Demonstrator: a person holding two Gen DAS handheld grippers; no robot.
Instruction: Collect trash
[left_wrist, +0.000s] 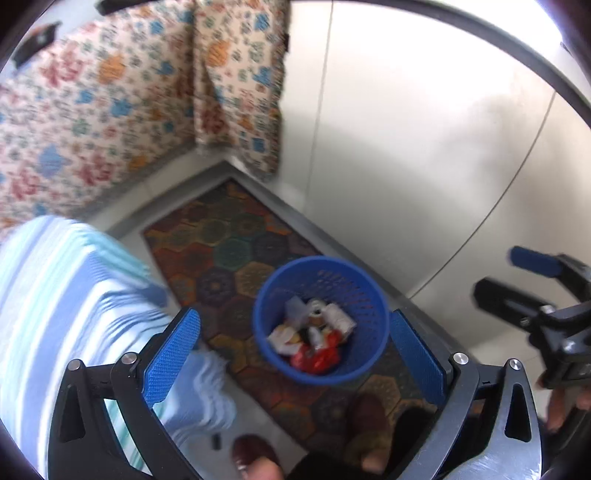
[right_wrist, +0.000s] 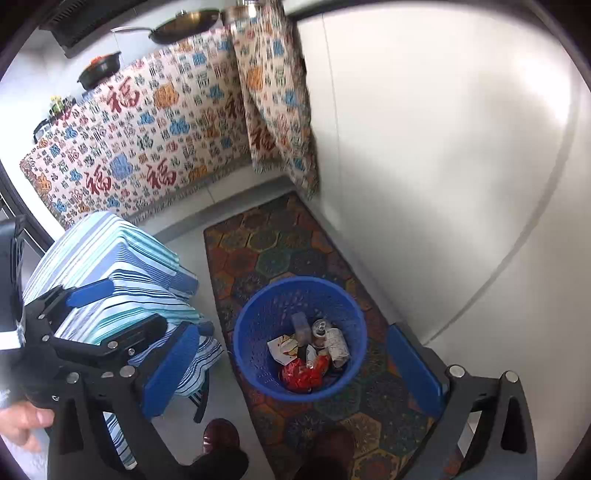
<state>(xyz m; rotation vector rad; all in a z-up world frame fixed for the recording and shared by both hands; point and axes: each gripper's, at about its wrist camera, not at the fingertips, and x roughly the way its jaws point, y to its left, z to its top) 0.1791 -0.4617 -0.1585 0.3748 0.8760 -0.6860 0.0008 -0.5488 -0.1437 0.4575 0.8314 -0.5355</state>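
Trash (right_wrist: 314, 350) lies in the blue basket (right_wrist: 258, 325) on the rug (right_wrist: 266, 254), under both grippers. Left gripper (left_wrist: 295, 350) and right gripper (right_wrist: 295, 369) hang wide open, holding nothing. Wrappers, a can and crumpled paper look light and crushable. The stiff basket rim at 12 o'clock seems the surest hold.

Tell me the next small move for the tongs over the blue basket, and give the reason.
Probably lift both away and look around for more litter. The left tongs and right tongs are both open and hold nothing, while the blue basket on the patterned rug already contains a red wrapper, a can and paper scraps. No loose trash shows on the floor nearby.
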